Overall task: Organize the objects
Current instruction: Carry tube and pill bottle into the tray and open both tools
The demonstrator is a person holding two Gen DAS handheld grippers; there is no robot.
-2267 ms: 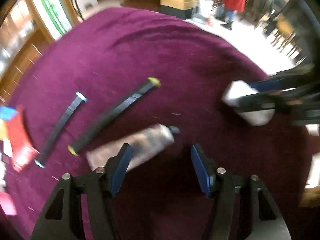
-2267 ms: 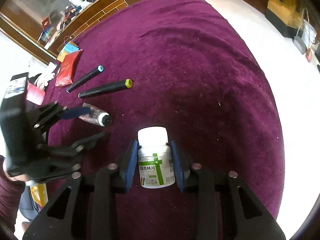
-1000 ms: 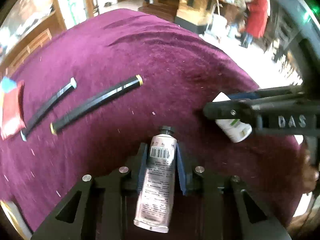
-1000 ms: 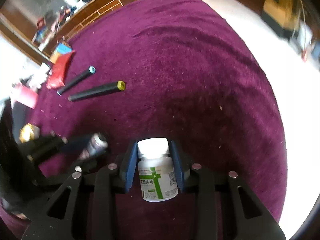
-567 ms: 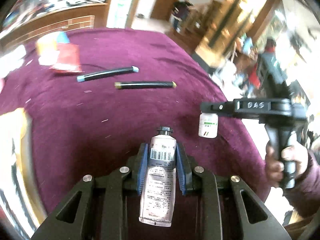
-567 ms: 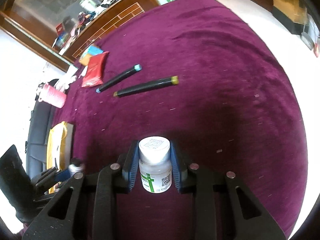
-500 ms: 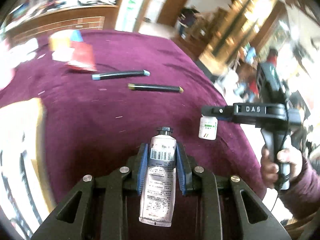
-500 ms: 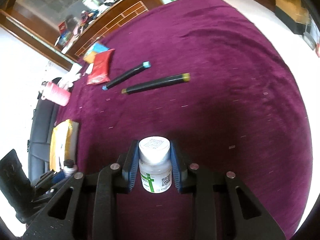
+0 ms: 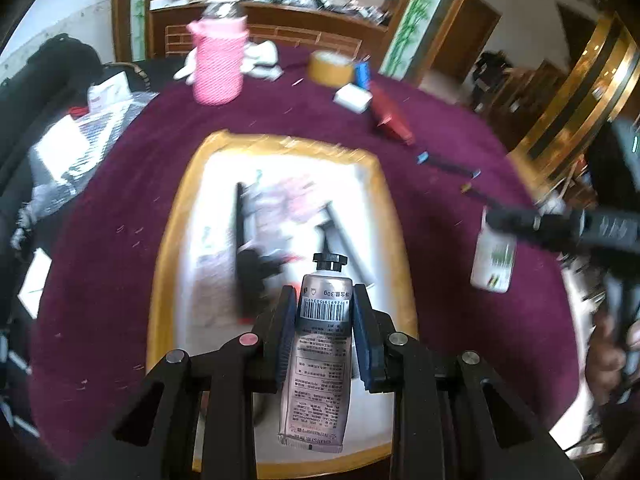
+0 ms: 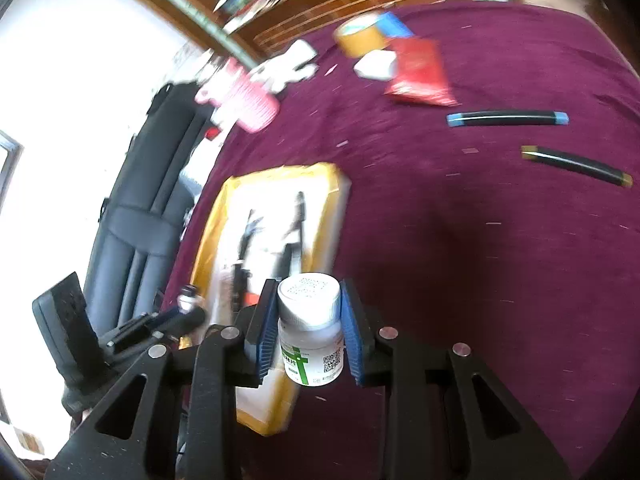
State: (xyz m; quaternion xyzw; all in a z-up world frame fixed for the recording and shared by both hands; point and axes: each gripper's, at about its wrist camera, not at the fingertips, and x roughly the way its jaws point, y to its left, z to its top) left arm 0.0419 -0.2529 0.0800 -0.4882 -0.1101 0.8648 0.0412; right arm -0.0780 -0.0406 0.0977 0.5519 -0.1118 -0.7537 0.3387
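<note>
Left gripper [image 9: 325,322]: your blue pads are clamped on the silver squeeze tube with black cap [image 9: 320,344], held above the yellow-rimmed white tray [image 9: 180,216].
Right gripper [image 10: 308,330]: your pads pinch the white pill bottle with green cross label [image 10: 310,328] by its cap, just past the tray's right rim.
Tray: near the left edge of the maroon velvet tabletop [image 10: 460,240]; dark pen-like items inside, blurred.
Still out: blue-capped black marker [image 10: 507,118] and yellow-capped black marker [image 10: 576,165], toward the far right edge.
</note>
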